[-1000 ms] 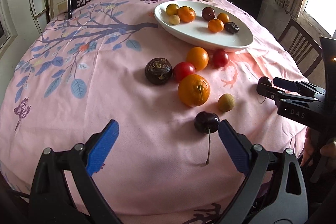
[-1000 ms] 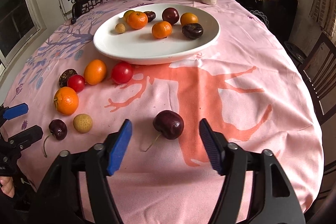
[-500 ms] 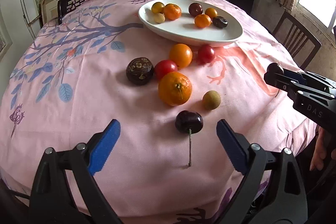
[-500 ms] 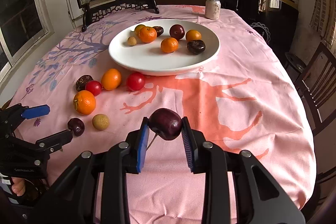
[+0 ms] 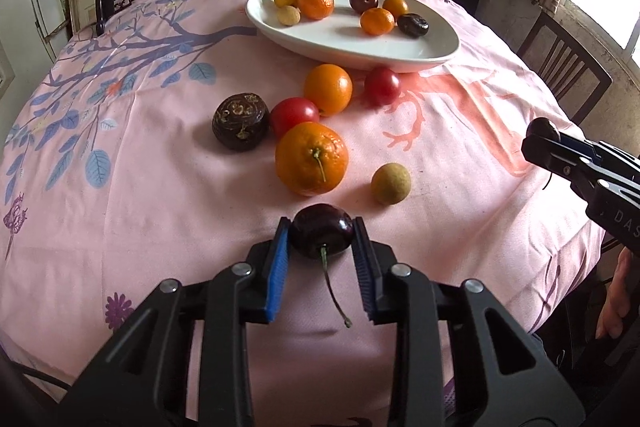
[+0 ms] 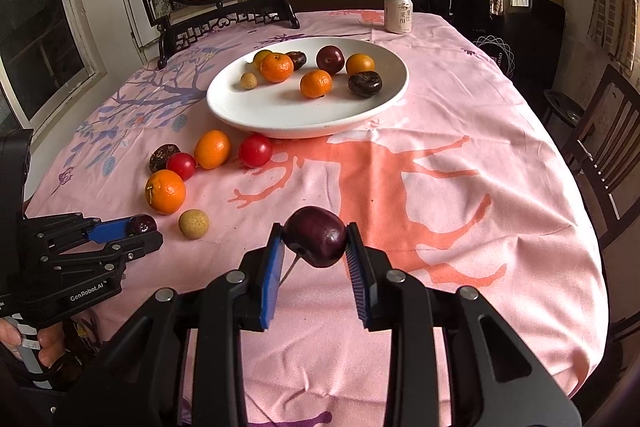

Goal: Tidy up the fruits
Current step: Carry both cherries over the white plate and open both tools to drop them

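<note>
The left gripper [image 5: 321, 233] is closing its jaws onto a dark cherry [image 5: 321, 235] on the pink tablecloth [image 5: 160, 195], beside the longan [image 5: 391, 183]; the right gripper [image 6: 314, 241] pinches a second cherry [image 6: 315, 242], lifted short of the white plate [image 6: 296, 115]

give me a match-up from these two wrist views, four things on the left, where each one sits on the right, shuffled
Things:
1. left gripper
2. drink can
3. big orange with a stalk
4. dark wrinkled fruit

Places:
A. on the white plate
B. closing on a dark cherry
C. far end of the table, beyond the plate
D. on the cloth, just beyond the left gripper's cherry

Pairs: 1-B, 2-C, 3-D, 4-A
</note>
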Motion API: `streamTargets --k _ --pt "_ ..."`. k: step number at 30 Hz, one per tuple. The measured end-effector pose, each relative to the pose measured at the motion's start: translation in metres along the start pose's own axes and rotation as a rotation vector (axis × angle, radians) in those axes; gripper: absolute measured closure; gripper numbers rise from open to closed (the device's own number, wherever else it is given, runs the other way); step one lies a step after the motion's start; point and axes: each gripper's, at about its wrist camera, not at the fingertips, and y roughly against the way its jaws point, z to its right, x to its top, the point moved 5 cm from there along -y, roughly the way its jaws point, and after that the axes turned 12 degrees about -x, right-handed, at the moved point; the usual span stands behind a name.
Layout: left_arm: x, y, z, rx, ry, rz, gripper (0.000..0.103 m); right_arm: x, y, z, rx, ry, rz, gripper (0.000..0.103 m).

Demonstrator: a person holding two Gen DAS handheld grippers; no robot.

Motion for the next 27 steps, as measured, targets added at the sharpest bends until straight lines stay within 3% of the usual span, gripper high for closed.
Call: streamTargets --k 9,14,20,27 --pt "0.006 0.020 0.004 -0.006 -0.015 0.043 0.072 0.000 0.001 -0.002 0.005 0.004 0.001 0.072" --pt "0.027 0.035 0.001 -0.024 -0.020 0.074 0.072 0.003 -0.003 -0.006 0.009 0.016 -0.007 0.072" --pt "0.085 0.038 -0.014 0.008 -0.018 0.116 0.072 0.024 -0.015 -0.008 0.028 0.028 -0.014 0.072" --pt "0.168 -0.008 -0.021 0.047 0.005 0.070 0.072 0.092 -0.041 -0.011 -0.022 0.091 0.023 0.072"
